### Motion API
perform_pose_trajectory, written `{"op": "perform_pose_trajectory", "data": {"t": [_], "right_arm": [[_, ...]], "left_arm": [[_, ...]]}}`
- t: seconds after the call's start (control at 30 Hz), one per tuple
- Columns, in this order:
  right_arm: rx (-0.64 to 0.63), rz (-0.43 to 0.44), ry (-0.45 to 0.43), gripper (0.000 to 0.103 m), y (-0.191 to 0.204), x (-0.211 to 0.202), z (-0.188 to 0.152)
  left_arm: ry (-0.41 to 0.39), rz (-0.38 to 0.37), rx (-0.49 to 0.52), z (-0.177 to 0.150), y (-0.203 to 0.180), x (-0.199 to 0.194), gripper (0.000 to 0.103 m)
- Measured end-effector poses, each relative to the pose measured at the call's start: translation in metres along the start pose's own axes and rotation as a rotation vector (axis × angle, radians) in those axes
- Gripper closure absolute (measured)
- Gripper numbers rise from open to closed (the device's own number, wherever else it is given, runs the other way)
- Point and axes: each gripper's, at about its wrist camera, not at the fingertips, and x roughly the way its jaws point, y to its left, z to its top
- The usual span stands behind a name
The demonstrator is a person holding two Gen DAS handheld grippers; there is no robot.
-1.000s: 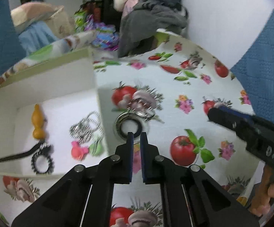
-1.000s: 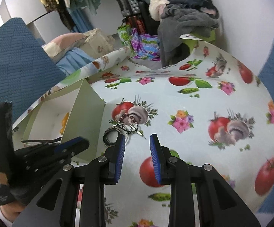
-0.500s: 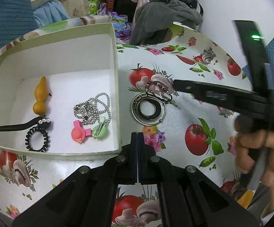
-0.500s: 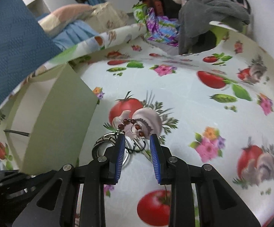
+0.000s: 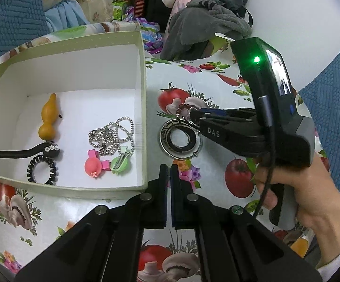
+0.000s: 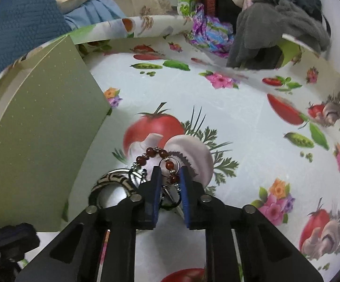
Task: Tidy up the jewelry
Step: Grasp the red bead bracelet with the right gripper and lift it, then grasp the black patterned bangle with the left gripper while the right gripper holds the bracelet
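Am bracketing red bead bracelet (image 6: 157,158) with right gripper (image 6: 170,178), advanced since half-second ago, jaws parted, unclamped. Left gripper (image 5: 168,172) idling closed, empty, box (image 5: 144,108) at 10 o'clock.

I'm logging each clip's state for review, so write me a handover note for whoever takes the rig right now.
Left gripper: shut, empty, hovering by the box corner.
Right gripper: open, jaws either side of the red bead piece, not yet closed.
Patterned ring: on the tablecloth beside the box, linked to the beads.
Done: gourd charm, ball chain, hair tie and clips are in the box.
Left: grip the bead-and-ring piece and box it.
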Motion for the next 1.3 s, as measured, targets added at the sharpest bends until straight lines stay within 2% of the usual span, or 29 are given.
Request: {"op": "perform_pose_trajectory", "data": {"t": [0.2,0.37,0.57,0.87,0.97,1.13,1.3], "right_arm": [[0.071,0.019,-0.014,0.098,-0.011,-0.014,-0.001],[0.134,0.041,-0.071,0.098,-0.023,-0.043,-0.002],[0.197,0.053,-0.126,0.098,-0.033,-0.076,-0.009],[0.282,0.034,-0.068,0.097,-0.047,-0.087,-0.037],[0.304,0.043,-0.062,0.097,-0.051,-0.092,-0.044],[0.338,0.033,-0.062,0.097,-0.056,-0.100,-0.054],[0.358,0.026,-0.055,0.097,-0.062,-0.104,-0.063]], "left_arm": [[-0.009,-0.029,0.010,0.003,-0.010,-0.004,0.099],[-0.025,-0.052,0.022,0.005,-0.021,-0.006,0.080],[-0.015,-0.042,0.057,0.012,-0.035,0.008,0.080],[-0.006,-0.008,0.114,0.014,-0.055,0.027,0.080],[-0.036,0.021,0.179,0.010,-0.069,0.025,0.080],[-0.019,0.066,0.156,0.019,-0.066,0.042,0.080],[0.002,0.128,0.191,0.026,-0.067,0.058,0.080]]}}
